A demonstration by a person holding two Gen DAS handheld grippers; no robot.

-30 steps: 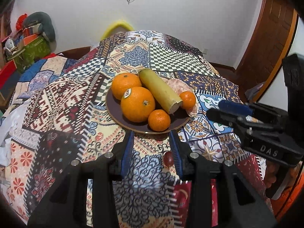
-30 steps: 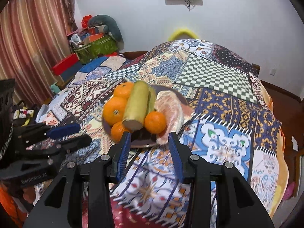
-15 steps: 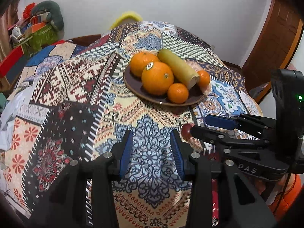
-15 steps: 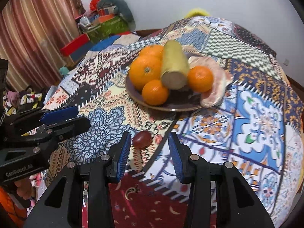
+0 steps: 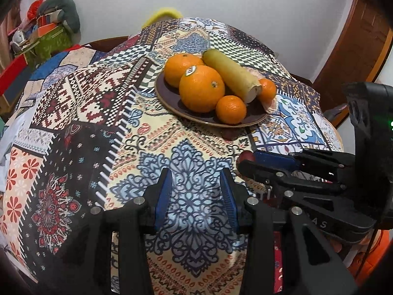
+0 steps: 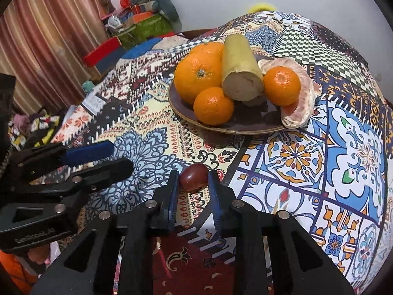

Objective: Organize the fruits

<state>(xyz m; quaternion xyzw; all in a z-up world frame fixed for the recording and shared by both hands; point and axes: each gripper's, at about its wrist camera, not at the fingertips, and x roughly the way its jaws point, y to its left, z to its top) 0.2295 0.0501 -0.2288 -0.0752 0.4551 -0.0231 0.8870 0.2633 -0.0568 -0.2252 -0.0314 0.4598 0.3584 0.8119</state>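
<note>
A small dark red fruit (image 6: 194,177) lies on the patterned tablecloth in front of a brown plate (image 6: 235,129). My right gripper (image 6: 193,179) is open with its tips on either side of the red fruit, close to it. The plate holds two big oranges (image 6: 199,77), two small mandarins (image 6: 213,106), a cut yellow-green fruit (image 6: 242,73) and a peeled pink segment (image 6: 298,105). My left gripper (image 5: 196,186) is open and empty above the cloth, short of the plate (image 5: 172,103). The red fruit (image 5: 244,156) peeks out behind the right gripper's fingers there.
The round table's cloth (image 5: 81,127) drops off at the edges. A pile of bags and boxes (image 6: 142,22) stands at the back left by a striped curtain (image 6: 46,49). A wooden door (image 5: 353,49) is at the right.
Both grippers pulled back and lowered from the plate. The right gripper moved down to the red fruit, which now sits between its open tips, and its jaws narrowed. The left stayed open.
</note>
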